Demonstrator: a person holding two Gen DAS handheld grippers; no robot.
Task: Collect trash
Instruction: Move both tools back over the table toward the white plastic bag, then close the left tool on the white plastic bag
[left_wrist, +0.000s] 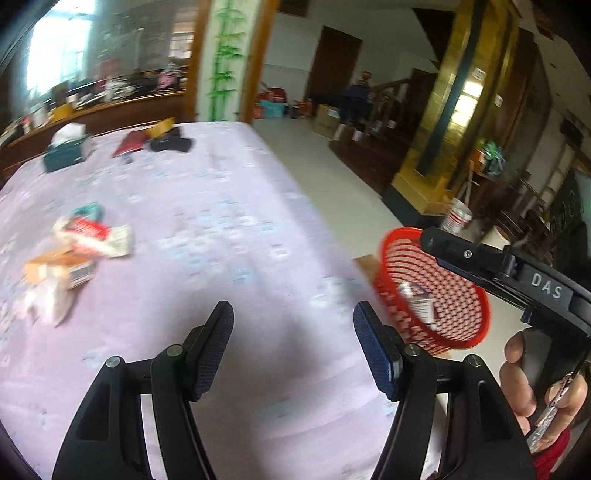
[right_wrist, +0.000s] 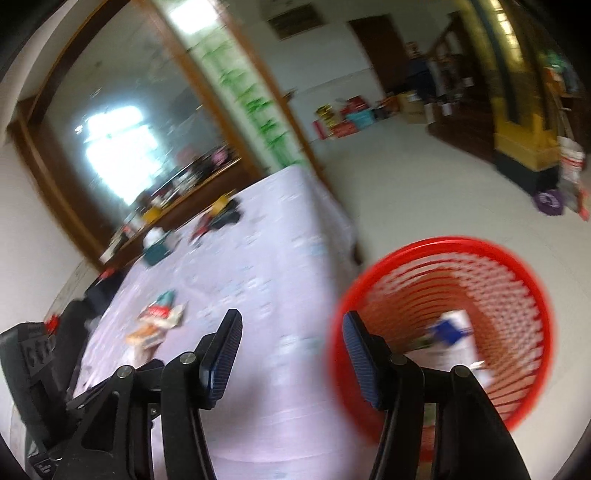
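Across the left and middle of both views lies a big table (left_wrist: 229, 206) with a pale purple cloth on it. At the right edge of the table stands a red basket (left_wrist: 461, 295) full of little holes, and some paper trash (left_wrist: 419, 301) already lies at its bottom. In the left wrist view, a heap of wrappers and small boxes (left_wrist: 74, 251) sits on the cloth at the middle left, all blurry. A green tissue box (left_wrist: 64, 153) rests in the upper left, with a dark pouch (left_wrist: 171, 142) near it. The left gripper (left_wrist: 293, 345) at the bottom has its jaws spread apart with nothing between them. The right gripper (right_wrist: 291, 356) is spread wide too and holds nothing; it sits low in its own view, next to the basket's rim. A hand (left_wrist: 535, 384) shows at the lower right.
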